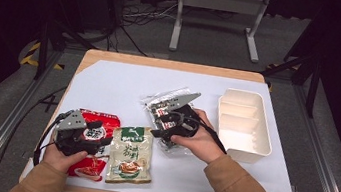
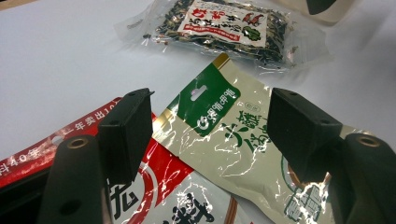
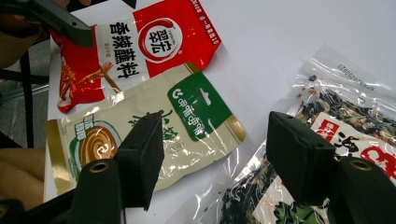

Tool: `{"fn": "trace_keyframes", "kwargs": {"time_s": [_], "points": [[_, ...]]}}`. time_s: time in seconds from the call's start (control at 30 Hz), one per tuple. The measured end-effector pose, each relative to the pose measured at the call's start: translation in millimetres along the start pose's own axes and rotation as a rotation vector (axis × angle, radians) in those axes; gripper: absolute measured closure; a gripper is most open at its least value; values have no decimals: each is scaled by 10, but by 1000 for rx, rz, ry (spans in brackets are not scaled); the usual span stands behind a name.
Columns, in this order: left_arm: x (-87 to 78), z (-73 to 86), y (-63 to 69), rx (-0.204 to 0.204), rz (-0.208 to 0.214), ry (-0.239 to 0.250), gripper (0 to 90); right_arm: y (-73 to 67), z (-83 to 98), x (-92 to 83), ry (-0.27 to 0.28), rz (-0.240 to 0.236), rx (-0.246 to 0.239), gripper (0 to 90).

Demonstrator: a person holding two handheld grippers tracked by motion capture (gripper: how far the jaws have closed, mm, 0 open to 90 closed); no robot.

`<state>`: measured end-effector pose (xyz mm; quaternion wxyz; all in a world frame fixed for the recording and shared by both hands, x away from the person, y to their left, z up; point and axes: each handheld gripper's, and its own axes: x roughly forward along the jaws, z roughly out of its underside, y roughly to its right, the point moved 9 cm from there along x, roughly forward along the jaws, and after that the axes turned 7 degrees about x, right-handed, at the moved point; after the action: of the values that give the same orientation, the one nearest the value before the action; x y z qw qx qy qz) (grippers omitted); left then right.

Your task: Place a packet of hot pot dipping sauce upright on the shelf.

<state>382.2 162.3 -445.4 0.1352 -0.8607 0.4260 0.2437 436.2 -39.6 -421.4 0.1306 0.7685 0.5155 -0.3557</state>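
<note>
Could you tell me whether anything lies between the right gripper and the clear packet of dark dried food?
Nothing visible does. The right gripper hangs open right over the clear packet, jaws apart and empty; the green-and-beige packet lies off to one side.

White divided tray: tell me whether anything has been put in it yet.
Empty. The high view shows the white divided tray with bare compartments; the red packet, beige packet and clear packet lie on the table.
</note>
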Motion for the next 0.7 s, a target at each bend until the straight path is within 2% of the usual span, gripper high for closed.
{"fn": "trace_keyframes", "kwargs": {"time_s": [0.37,0.7], "points": [[3,5,12,0,7,-9,336,110,-139,178,-14,-10,16,371],[-18,23,22,-12,16,-9,404,186,-144,388,-63,-45,24,368]]}}
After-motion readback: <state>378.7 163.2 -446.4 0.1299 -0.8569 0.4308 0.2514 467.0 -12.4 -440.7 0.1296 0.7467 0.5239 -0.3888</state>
